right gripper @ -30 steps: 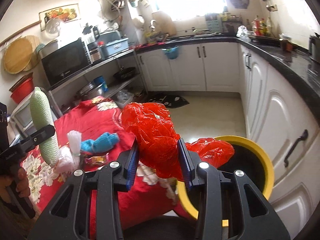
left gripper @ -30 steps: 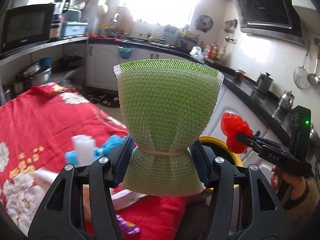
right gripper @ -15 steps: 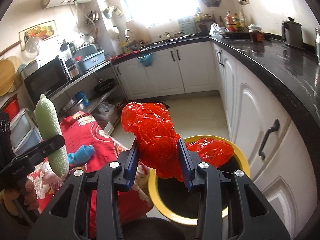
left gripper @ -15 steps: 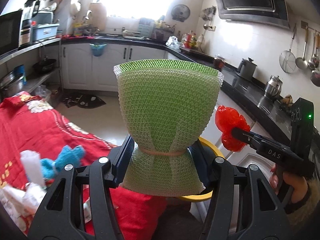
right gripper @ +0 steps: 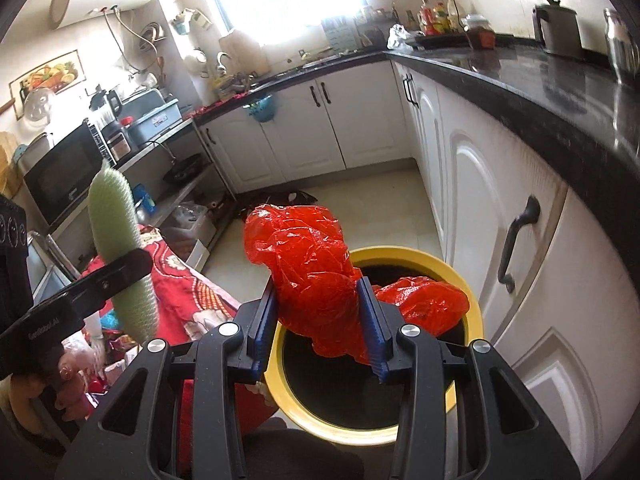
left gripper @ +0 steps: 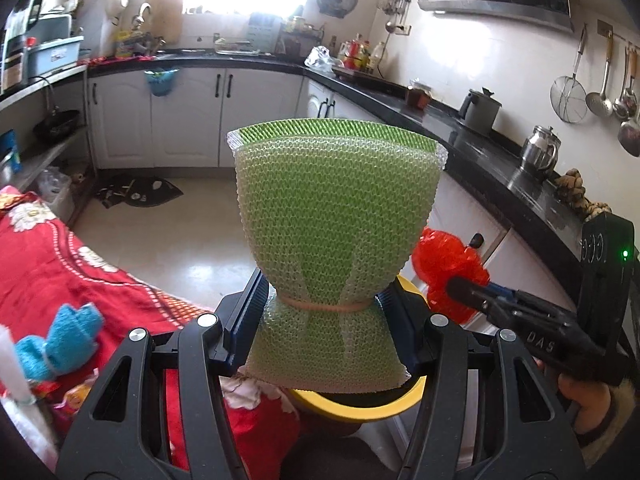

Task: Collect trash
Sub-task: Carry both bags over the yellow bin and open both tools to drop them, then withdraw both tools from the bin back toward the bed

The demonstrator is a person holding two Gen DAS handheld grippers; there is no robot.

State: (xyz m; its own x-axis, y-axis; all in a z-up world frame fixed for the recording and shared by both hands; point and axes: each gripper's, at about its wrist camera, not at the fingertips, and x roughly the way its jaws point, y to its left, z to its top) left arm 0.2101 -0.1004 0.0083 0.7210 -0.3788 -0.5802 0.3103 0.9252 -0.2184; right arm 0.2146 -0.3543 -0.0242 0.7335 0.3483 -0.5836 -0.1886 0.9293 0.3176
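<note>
**A:** Right claw [right gripper: 318, 316] clamps the red bag [right gripper: 308, 264] above the yellow bin [right gripper: 404, 424]. Lopsided, might snag the rim.

**B:** Left claw [left gripper: 320, 320] pinching the green mesh sponge [left gripper: 332, 216], bin just beyond; could bounce out.

Foam net sleeve [left gripper: 336, 216] rough mesh; red bag [right gripper: 316, 264] glossy crinkled plastic.

Both tongs, left [left gripper: 322, 320] and right [right gripper: 320, 318], angle downward, clamped on loads.
</note>
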